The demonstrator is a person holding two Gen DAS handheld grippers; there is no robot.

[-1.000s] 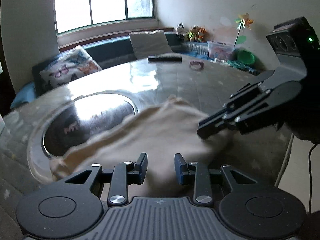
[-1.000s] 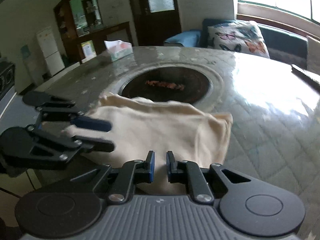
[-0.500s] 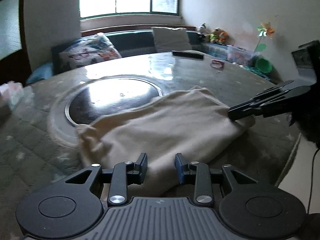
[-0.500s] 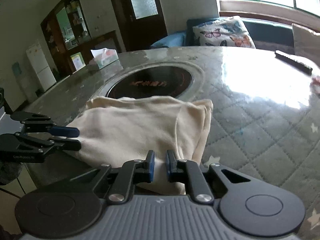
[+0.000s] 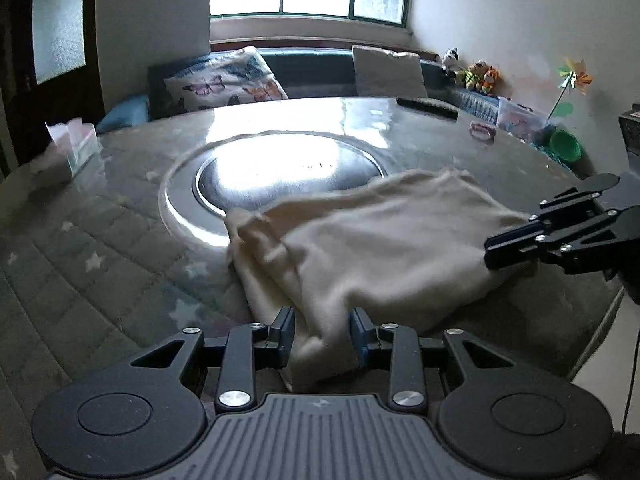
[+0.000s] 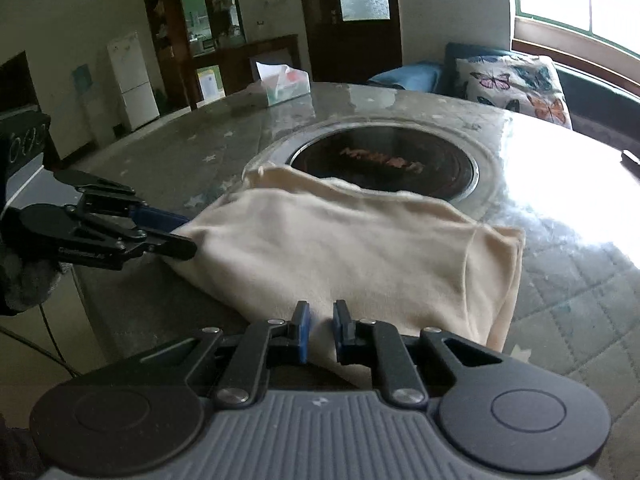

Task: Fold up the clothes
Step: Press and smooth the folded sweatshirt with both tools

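A cream garment (image 5: 372, 240) lies folded over on the round table, next to the metal hotplate. My left gripper (image 5: 322, 330) has a thick fold of its near corner between its fingers. My right gripper (image 6: 320, 330) is shut on the garment's (image 6: 360, 248) opposite near corner. In the left wrist view the right gripper (image 5: 504, 250) sits at the cloth's right edge. In the right wrist view the left gripper (image 6: 176, 236) sits at its left edge.
The round table (image 5: 100, 240) has a quilted cover and a round metal hotplate (image 5: 288, 172) in its middle. A tissue box (image 6: 286, 82) stands at the far edge. A remote (image 5: 428, 106) and a small pink thing (image 5: 482, 130) lie far off. A sofa with cushions (image 5: 228, 84) runs under the window.
Both grippers swung round the garment and pulled it along the table towards the near edge. The cloth now lies flatter, with its corners in the jaws.
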